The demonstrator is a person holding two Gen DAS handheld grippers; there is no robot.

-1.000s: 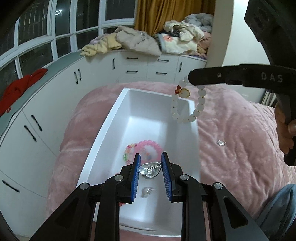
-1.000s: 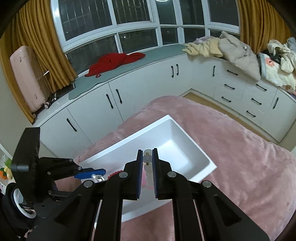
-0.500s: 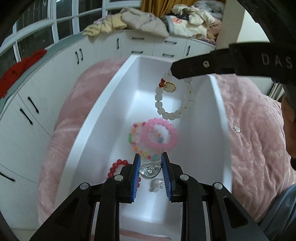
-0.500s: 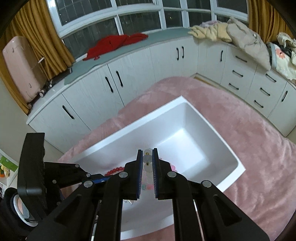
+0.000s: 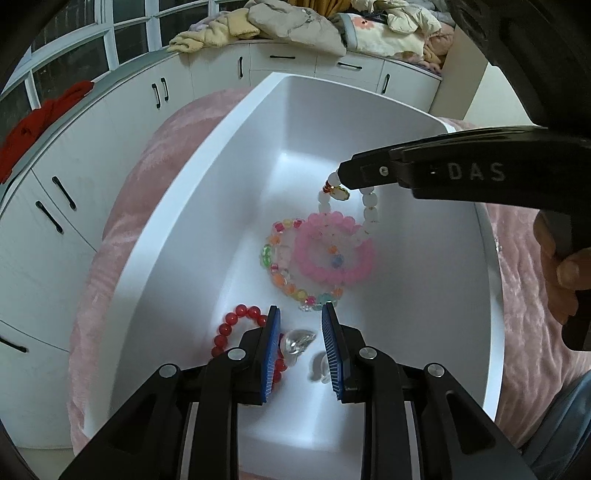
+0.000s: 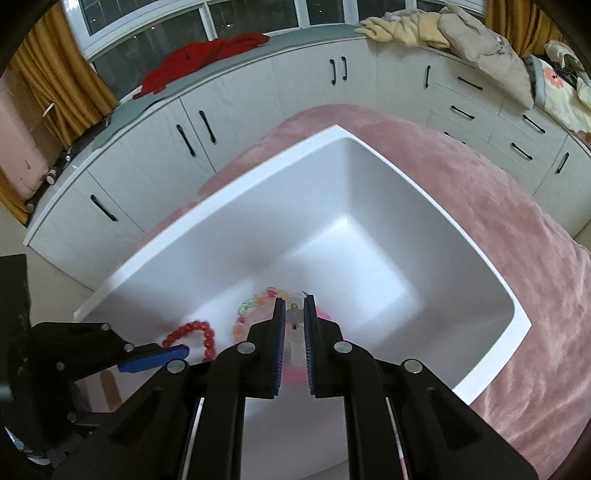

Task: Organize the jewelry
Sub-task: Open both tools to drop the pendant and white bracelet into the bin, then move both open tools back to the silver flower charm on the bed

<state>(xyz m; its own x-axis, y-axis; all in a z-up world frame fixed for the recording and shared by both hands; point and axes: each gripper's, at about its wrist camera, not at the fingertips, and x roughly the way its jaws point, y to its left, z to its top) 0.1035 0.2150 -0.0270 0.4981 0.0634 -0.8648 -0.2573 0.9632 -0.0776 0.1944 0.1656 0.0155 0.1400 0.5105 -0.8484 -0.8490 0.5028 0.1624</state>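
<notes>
inside a deep white rectangular plastic bin (image 5: 207,206) set on a pink plush bedspread (image 6: 498,206): right gripper (image 6: 294,321), black with blue-ribbed pads, clamped on a string of milky white round beads with a small gold charm (image 5: 365,206), the loop dangling from the tips and its lower end touching a bracelet of translucent pink round beads (image 5: 336,251) on the bin floor. overlapping that pink ring on its left, a bracelet of mixed multicoloured beads (image 5: 280,273). nearer the camera, a bracelet of glossy red round beads (image 5: 236,325) lying partly behind the left pad. left gripper (image 5: 300,341) lowered into the bin with its blue pads parted, a clear faceted crystal piece (image 5: 295,339) lying between them against the left pad, not squeezed; a second small clear piece (image 5: 317,367) just beside the right pad. seen from the right wrist view, white beads pinched in the narrow gap between the pads, pink and multicoloured bracelets directly below, left gripper's blue tip beside the red beads. beyond the bed, curved white cabinets with black handles (image 6: 258,110), a red garment (image 6: 207,55) on the grey window ledge, heaped pale clothes (image 5: 280,26).
</notes>
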